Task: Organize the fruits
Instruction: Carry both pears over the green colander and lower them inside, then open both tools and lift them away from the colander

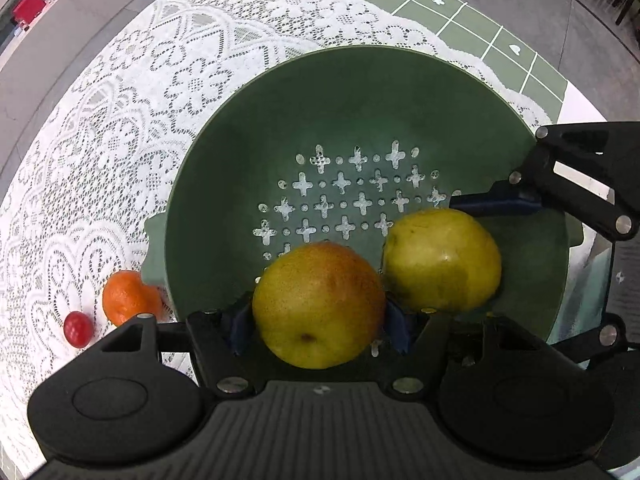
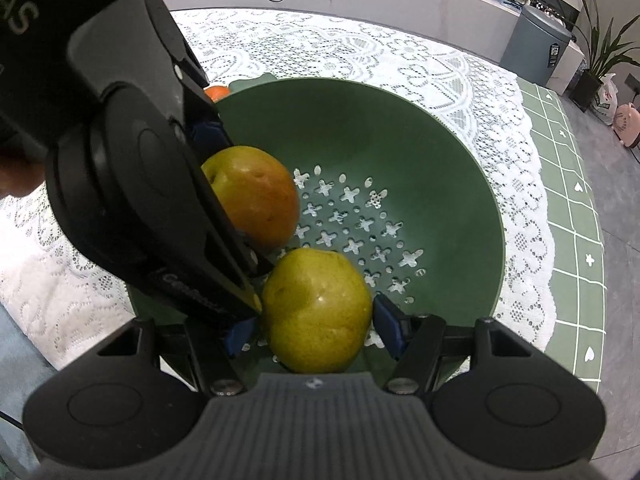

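A green colander bowl (image 1: 360, 92) with cross-shaped holes stands on a lace cloth; it also shows in the right wrist view (image 2: 460, 184). My left gripper (image 1: 320, 326) is shut on a red-blushed yellow pear (image 1: 318, 304) just inside the bowl's near rim; that pear also shows in the right wrist view (image 2: 256, 196). My right gripper (image 2: 312, 328) is shut on a yellow-green pear (image 2: 316, 312), held beside the first one inside the bowl; this pear also shows in the left wrist view (image 1: 440, 258). The two grippers are close side by side.
An orange mandarin (image 1: 130, 296) and a small red fruit (image 1: 78, 328) lie on the lace cloth (image 1: 120, 140) left of the bowl. A green checked mat (image 2: 572, 200) lies under the cloth. A grey bin (image 2: 532, 44) and a counter stand beyond the table.
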A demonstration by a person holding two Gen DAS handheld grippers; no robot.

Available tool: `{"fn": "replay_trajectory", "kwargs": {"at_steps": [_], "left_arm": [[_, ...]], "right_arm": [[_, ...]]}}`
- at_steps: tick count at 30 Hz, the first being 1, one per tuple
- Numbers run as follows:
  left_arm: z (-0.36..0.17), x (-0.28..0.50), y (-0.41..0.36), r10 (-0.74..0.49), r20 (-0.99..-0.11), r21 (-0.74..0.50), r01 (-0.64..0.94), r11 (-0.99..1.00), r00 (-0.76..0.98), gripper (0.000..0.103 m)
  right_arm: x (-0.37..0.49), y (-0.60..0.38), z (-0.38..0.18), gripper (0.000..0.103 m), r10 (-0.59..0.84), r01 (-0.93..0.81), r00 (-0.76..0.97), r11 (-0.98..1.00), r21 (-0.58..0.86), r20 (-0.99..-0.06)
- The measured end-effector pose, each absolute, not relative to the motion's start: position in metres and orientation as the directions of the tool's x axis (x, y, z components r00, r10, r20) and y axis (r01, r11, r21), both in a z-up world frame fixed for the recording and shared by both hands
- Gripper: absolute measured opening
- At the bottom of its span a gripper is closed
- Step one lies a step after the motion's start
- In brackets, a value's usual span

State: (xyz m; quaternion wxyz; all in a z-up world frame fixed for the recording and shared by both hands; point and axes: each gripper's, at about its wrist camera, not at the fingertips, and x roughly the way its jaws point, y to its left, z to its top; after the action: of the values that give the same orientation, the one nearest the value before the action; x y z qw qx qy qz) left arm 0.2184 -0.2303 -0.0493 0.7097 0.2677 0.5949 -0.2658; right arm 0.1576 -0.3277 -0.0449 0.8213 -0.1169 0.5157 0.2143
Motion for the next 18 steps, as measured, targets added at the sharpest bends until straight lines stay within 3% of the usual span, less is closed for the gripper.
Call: {"fn": "replay_trajectory", "kwargs": {"at_steps": [1,4,10,12,18], "left_arm": [[-0.049,0.218,-0.231,-0.053,-0.986,0.071,0.697,0.713,0.155,0.079],[-0.047,0.218,-0.23,-0.047,-0.984,0.086,0.695,0.714,0.171,0.08],[-0.037,0.218,-0.229,-0.046,-0.978,0.109,0.681,0.724,0.206,0.081],[-0.031,0.215,-0.229,-0.058,-0.973,0.115,0.686,0.719,0.223,0.081],[-0.007,0.201,-0.225,-0.109,-0.948,0.139,0.695,0.705,0.3,0.081]], "right_arm": [[0.158,-0.328,-0.045,0.064,0.227,-0.472,0.376,0.881,0.026,-0.898],[0.161,-0.328,-0.044,0.082,0.237,-0.472,0.37,0.881,0.038,-0.899],[0.158,-0.329,-0.039,0.083,0.218,-0.474,0.385,0.88,0.011,-0.897],[0.156,-0.33,-0.035,0.09,0.216,-0.47,0.393,0.883,0.006,-0.894],[0.146,-0.332,-0.022,0.095,0.208,-0.466,0.415,0.885,-0.011,-0.886]]}}
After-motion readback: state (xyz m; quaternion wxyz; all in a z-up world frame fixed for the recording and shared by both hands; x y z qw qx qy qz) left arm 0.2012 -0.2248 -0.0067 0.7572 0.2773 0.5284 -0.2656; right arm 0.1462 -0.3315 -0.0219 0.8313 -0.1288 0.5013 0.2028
